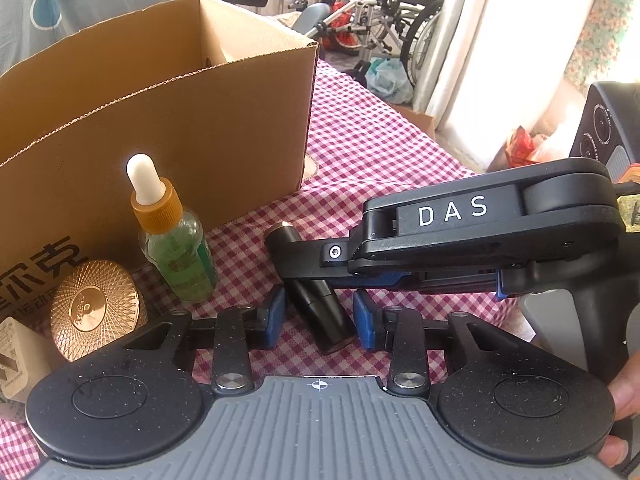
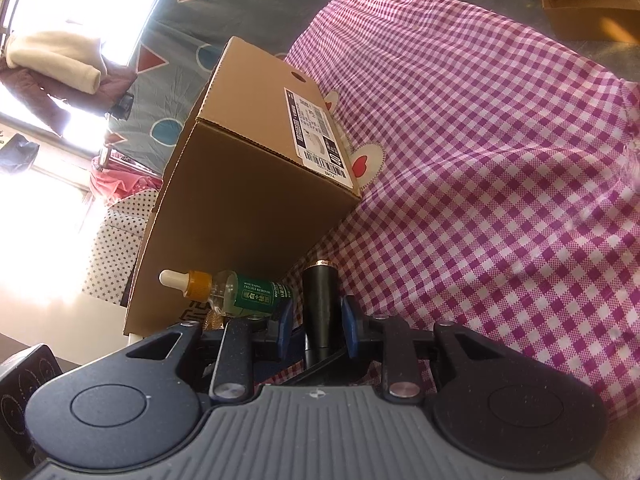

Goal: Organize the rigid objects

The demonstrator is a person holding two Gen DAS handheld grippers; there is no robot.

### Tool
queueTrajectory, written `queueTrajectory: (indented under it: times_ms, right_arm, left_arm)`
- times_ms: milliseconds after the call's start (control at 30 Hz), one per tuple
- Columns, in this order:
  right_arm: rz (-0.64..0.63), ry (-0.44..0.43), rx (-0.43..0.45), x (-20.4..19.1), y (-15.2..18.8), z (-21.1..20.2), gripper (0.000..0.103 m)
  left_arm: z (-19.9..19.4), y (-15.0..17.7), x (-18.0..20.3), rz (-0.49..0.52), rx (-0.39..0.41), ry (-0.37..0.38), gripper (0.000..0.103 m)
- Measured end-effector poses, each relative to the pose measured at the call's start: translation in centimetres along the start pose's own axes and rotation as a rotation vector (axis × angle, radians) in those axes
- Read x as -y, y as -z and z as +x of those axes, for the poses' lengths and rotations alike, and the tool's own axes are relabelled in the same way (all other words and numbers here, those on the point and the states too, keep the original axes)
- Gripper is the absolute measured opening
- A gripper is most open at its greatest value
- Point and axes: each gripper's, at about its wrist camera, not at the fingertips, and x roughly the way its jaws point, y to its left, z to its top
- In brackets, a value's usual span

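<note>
A black tube with a gold tip lies on the checked tablecloth. My left gripper is open, its blue pads either side of the tube's lower end. My right gripper reaches in from the right across the tube. In the right wrist view the tube sits between the right gripper's blue pads, with small gaps showing. A green dropper bottle stands beside the open cardboard box; both show in the right wrist view, the bottle and the box.
A round rose-gold compact and a small beige carton sit at the left by the box. A black appliance stands at the far right. Wheelchairs are beyond the table. Another cardboard box lies on the floor.
</note>
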Motion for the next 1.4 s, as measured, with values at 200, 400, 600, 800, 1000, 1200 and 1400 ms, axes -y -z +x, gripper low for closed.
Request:
queueTrajectory:
  times_ms: [200, 400, 600, 800, 1000, 1200, 1400]
  right_arm:
    - [-0.016, -0.004, 0.044, -0.7, 0.5, -1.5, 0.029]
    - [-0.066, 0.004, 0.097, -2.8, 0.6, -3.5, 0.028]
    - [-0.149, 0.012, 0.168, -6.6, 0.6, -6.1, 0.028]
    - [-0.267, -0.034, 0.212, -12.0, -0.7, -7.5, 0.028]
    - [-0.407, -0.110, 0.118, -19.1, -3.4, -4.5, 0.028]
    - [-0.444, -0.119, -0.110, -23.8, -7.2, 3.7, 0.028]
    - [-0.403, -0.042, -0.315, -24.7, -9.1, 12.8, 0.028]
  left_arm:
    - [-1.2, 0.0, 0.7, 0.020, 0.048, -0.001, 0.033]
    - [-2.8, -0.3, 1.3, 0.026, 0.107, 0.011, 0.032]
    - [-5.8, -1.1, 1.6, 0.028, 0.188, 0.032, 0.032]
    - [-9.8, -3.1, 0.5, 0.007, 0.292, 0.014, 0.032]
    - [-12.8, -6.1, -3.1, -0.054, 0.322, -0.080, 0.032]
    - [-11.7, -9.2, -10.2, -0.193, 0.196, -0.124, 0.032]
    - [-7.8, -10.3, -16.3, -0.336, 0.018, -0.119, 0.033]
